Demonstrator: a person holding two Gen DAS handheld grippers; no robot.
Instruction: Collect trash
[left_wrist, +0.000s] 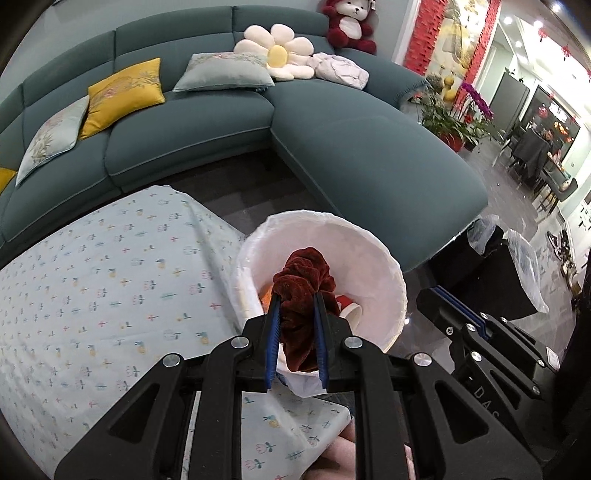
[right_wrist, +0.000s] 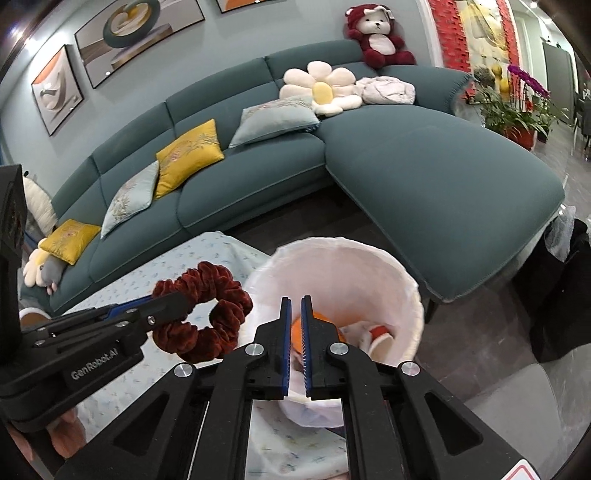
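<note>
A dark red velvet scrunchie (left_wrist: 306, 269) is pinched between the blue pads of my left gripper (left_wrist: 296, 295), which is shut on it. It hangs over the mouth of a round bin with a white liner (left_wrist: 369, 236). In the right wrist view the scrunchie (right_wrist: 229, 291) shows as a ring at the left gripper's tip (right_wrist: 184, 299), just left of the bin's rim (right_wrist: 369, 247). My right gripper (right_wrist: 295, 299) is shut with nothing in it and points down into the bin. Orange scraps (right_wrist: 321, 321) and a red-and-white paper cup (right_wrist: 380, 332) lie inside.
The bin stands against a table under a pale floral cloth (left_wrist: 92, 277). A teal corner sofa (left_wrist: 369, 155) with cushions lies beyond. A black bin with a clear bag (left_wrist: 506, 269) stands to the right, with potted plants (left_wrist: 450, 122) farther back.
</note>
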